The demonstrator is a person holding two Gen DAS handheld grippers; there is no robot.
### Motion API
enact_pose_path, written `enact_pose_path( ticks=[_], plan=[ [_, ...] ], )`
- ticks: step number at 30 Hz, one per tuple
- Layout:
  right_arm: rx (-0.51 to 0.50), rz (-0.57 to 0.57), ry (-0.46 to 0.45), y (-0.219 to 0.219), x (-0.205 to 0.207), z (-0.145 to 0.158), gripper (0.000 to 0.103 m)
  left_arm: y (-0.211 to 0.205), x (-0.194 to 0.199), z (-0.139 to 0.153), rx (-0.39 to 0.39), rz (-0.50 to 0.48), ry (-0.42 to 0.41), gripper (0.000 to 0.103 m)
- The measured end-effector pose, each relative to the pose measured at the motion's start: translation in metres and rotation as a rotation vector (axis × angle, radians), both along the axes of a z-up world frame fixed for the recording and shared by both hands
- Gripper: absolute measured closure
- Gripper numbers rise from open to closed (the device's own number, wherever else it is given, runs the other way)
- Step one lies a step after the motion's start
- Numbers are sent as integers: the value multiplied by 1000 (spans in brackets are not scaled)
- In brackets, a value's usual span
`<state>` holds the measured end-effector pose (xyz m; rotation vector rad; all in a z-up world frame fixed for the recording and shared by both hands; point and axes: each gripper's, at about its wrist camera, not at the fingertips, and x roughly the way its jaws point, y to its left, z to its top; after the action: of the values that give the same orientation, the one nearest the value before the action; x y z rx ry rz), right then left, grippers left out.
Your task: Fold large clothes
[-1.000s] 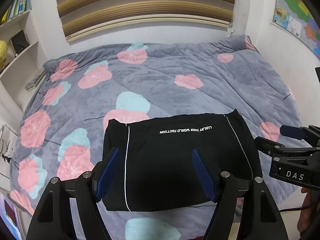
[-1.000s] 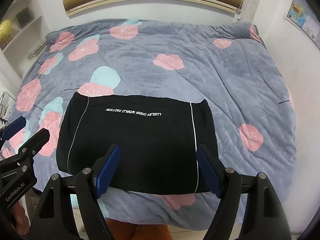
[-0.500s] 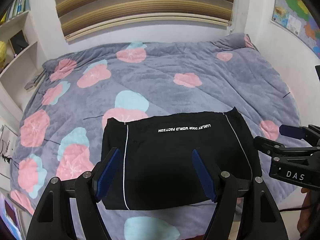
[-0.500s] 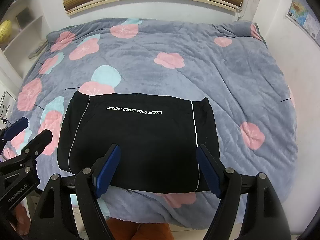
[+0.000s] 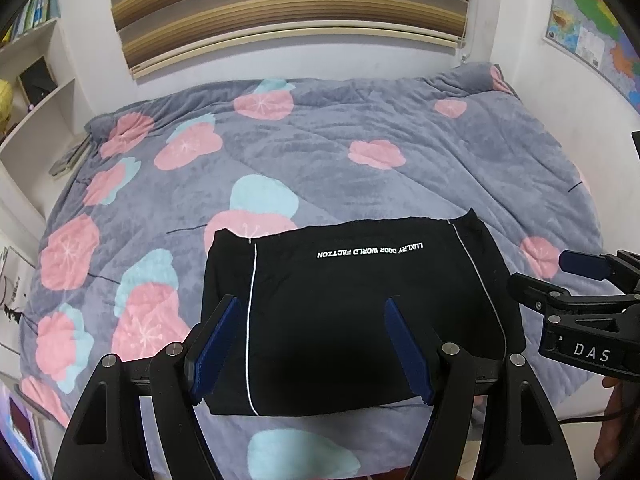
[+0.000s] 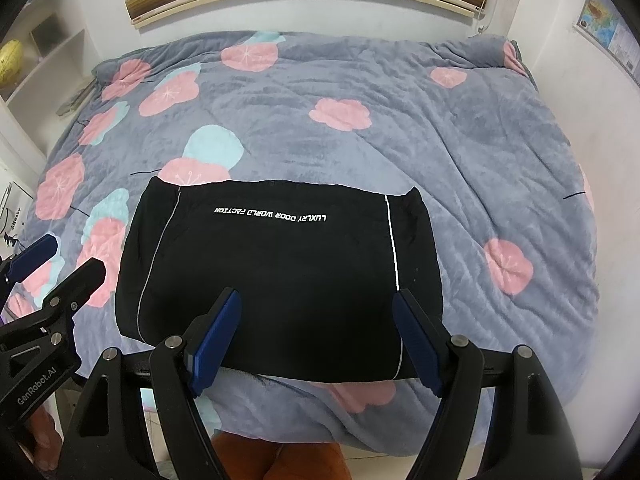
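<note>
A black garment (image 5: pixel 352 312) with white side stripes and white lettering lies folded into a neat rectangle near the front edge of the bed; it also shows in the right wrist view (image 6: pixel 280 272). My left gripper (image 5: pixel 312 312) is open and empty, held above the garment's near left part. My right gripper (image 6: pixel 316 304) is open and empty, held above its near right part. Each gripper shows at the edge of the other's view: the right one (image 5: pixel 548 278) and the left one (image 6: pixel 68 256). Neither touches the cloth.
The bed carries a grey quilt (image 5: pixel 360 120) with pink and teal flowers. White shelves (image 5: pixel 36 92) stand at the left, a striped blind (image 5: pixel 288 4) at the back, a wall map (image 5: pixel 592 36) at the right. The bed's front edge (image 6: pixel 360 436) lies just below the garment.
Both grippers have drawn back and up a little from the garment, which looks slightly smaller. The garment has not moved.
</note>
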<state>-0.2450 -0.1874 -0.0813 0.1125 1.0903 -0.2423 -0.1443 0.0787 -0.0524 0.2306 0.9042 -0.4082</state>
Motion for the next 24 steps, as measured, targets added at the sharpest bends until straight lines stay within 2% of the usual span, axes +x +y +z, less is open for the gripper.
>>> enact_pose_path(
  ticks=[24],
  plan=[
    [16,-5,17,-2,-2,-8,24,0,11,-6,42,29,32,28]
  ],
)
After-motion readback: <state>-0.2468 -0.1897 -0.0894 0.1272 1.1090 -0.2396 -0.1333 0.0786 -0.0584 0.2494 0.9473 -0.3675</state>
